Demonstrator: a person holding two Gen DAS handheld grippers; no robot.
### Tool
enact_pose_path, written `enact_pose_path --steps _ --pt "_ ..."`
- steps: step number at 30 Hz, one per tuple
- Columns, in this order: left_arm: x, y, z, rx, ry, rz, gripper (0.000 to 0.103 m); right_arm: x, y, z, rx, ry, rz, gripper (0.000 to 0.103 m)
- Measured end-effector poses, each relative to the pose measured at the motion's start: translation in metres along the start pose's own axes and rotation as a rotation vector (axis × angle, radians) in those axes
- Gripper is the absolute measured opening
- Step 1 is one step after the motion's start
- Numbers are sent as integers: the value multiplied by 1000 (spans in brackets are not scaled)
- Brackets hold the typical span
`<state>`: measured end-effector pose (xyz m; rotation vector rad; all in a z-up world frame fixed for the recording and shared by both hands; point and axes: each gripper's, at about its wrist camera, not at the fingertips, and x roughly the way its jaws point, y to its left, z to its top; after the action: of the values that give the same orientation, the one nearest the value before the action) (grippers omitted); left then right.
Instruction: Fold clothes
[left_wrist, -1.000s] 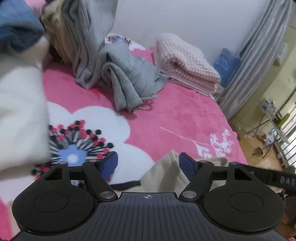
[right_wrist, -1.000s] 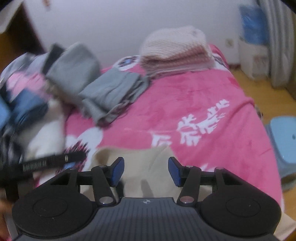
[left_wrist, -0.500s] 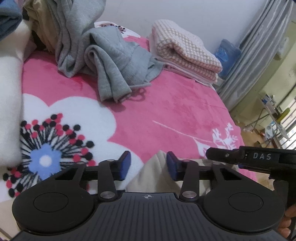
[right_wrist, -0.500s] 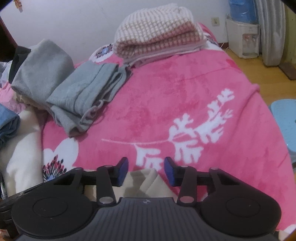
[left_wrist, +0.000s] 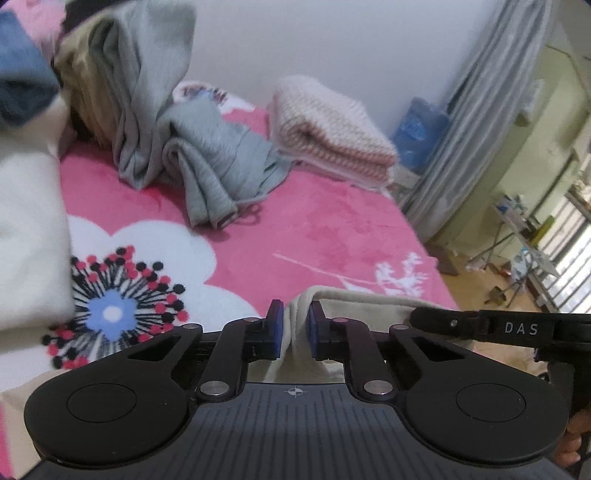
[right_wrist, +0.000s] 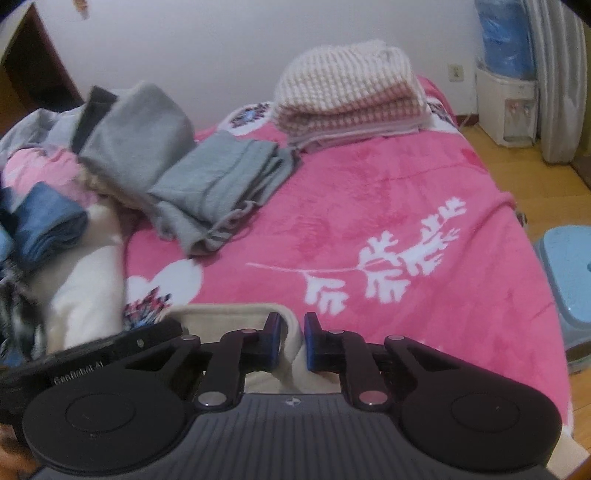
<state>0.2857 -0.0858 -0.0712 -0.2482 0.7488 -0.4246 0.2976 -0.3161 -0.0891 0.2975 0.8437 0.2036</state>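
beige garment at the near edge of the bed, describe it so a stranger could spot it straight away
Start from the pink flowered blanket covering the bed. At its near edge lies the beige garment, well away from the grey clothes and the folded pink knit stack farther back. It alone is plain cream, and both grippers are closing on its edge.

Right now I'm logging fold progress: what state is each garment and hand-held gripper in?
Cream fabric garment: edge bunched, pinched at two points.
Left hand-held gripper: jaws closing on the cream edge.
Right hand-held gripper: jaws closing on the cream edge.
Grey knit garment: loosely folded, rumpled.
Pink-and-white checked blanket: neatly folded stack.
Blue denim garment: rolled, on the pile.
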Motion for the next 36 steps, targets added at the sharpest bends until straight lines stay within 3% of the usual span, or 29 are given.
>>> enact_pose_path --steps 4,8,12,15,18,21,23,25,28,31,33,36 --pt "-38 -12 -13 121 -16 -30 11 -36 15 -23 -50 -16 24 14" --pt "-77 -21 -42 306 -12 -42 11 -73 34 -59 -132 -37 49 13" --pt "-94 -20 -76 446 78 -56 11 -95 52 -104 -279 -35 33 13" --pt "-96 -6 -94 428 176 -78 17 -92 57 -142 -403 -1 -22 14" --pt "-101 15 -99 304 253 -132 26 -85 60 -172 -510 25 -74 15" --pt "-108 35 -98 190 294 -192 34 -93 56 -184 -510 37 -65 25" --pt "-115 47 -95 130 291 -226 40 -107 48 -184 -457 45 -5 33" --pt "-118 59 -89 55 263 -238 44 -121 34 -176 -339 50 85 34" --pt "-114 73 -79 -88 224 -248 48 -138 -1 -158 -38 33 235 42" --pt "-96 77 -73 -195 234 -256 49 -140 -41 -142 310 27 366 45" --pt "-81 75 -73 -212 264 -244 50 -126 -65 -138 505 62 388 49" --pt "-62 73 -79 -248 291 -225 50 -98 -81 -140 589 130 303 49"
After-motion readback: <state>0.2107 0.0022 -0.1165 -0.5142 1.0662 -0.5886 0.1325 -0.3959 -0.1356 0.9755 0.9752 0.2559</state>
